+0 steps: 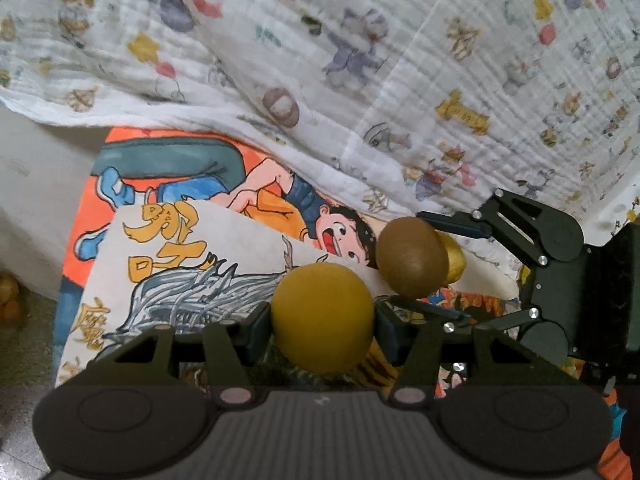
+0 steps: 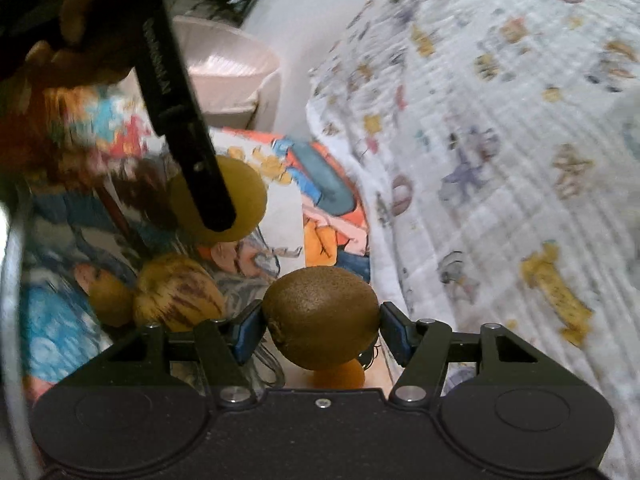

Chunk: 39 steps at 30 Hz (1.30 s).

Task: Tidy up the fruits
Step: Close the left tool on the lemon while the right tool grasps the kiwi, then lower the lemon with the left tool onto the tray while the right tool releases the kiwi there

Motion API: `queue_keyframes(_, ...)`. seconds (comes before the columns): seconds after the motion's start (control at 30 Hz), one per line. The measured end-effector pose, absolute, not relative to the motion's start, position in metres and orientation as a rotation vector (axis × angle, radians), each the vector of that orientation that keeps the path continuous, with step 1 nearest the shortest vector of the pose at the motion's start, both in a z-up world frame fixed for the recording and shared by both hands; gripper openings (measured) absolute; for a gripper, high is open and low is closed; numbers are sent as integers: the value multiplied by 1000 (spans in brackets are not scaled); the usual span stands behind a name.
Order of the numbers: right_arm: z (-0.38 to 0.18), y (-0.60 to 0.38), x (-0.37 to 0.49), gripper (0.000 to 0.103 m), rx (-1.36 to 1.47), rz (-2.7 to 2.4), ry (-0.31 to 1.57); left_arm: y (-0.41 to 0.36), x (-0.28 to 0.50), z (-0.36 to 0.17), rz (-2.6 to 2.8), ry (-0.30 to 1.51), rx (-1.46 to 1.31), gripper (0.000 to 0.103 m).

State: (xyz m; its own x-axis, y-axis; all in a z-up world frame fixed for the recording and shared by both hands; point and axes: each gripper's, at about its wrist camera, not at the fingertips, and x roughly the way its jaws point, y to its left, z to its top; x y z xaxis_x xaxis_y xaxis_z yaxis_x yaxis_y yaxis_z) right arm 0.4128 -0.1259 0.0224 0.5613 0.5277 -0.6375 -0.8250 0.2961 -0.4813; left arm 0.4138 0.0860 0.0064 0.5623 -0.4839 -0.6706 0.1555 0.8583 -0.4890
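Note:
My left gripper [image 1: 322, 322] is shut on a round yellow fruit [image 1: 322, 316], held above cartoon drawings. The same fruit shows in the right wrist view [image 2: 236, 196], partly behind the left gripper's finger. My right gripper [image 2: 320, 326] is shut on a brown kiwi [image 2: 322, 316]; it also shows in the left wrist view [image 1: 412, 256], held by the right gripper [image 1: 432, 268] just right of the yellow fruit. A streaked yellow fruit [image 2: 178, 294] and a smaller yellow one [image 2: 110, 300] lie on the drawings. An orange fruit [image 2: 338, 376] sits under the kiwi.
A patterned white quilted cloth [image 1: 400, 60] covers the far side and right. Colourful cartoon drawings [image 1: 172, 208] lie beneath the grippers. A white basket [image 2: 228, 72] stands at the far left in the right wrist view. A hand [image 2: 76, 32] holds the left gripper.

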Motion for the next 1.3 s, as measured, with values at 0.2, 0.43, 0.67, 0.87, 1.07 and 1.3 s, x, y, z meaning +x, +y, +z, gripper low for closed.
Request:
queue_keyframes(0.2, 53, -141, 368, 63, -818, 966, 368, 81, 380, 29, -384, 869, -388, 59)
queue_keyframes(0.43, 75, -155, 311, 63, -779, 1013, 366, 76, 332, 48, -390, 851, -372, 59)
queue_keyframes(0.67, 78, -163, 261, 63, -749, 1046, 396, 74, 287, 48, -391, 860, -364, 59)
queue_keyframes(0.87, 72, -170, 228, 63, -681, 1077, 482, 71, 258, 40, -388, 881, -366, 59)
queue_keyframes(1.07, 61, -173, 204, 63, -640, 1072, 558, 68, 239, 29, -383, 902, -357, 59)
queue_keyframes(1.3, 45, -176, 189, 63, -628, 1046, 643, 60, 226, 16, -387, 917, -324, 59)
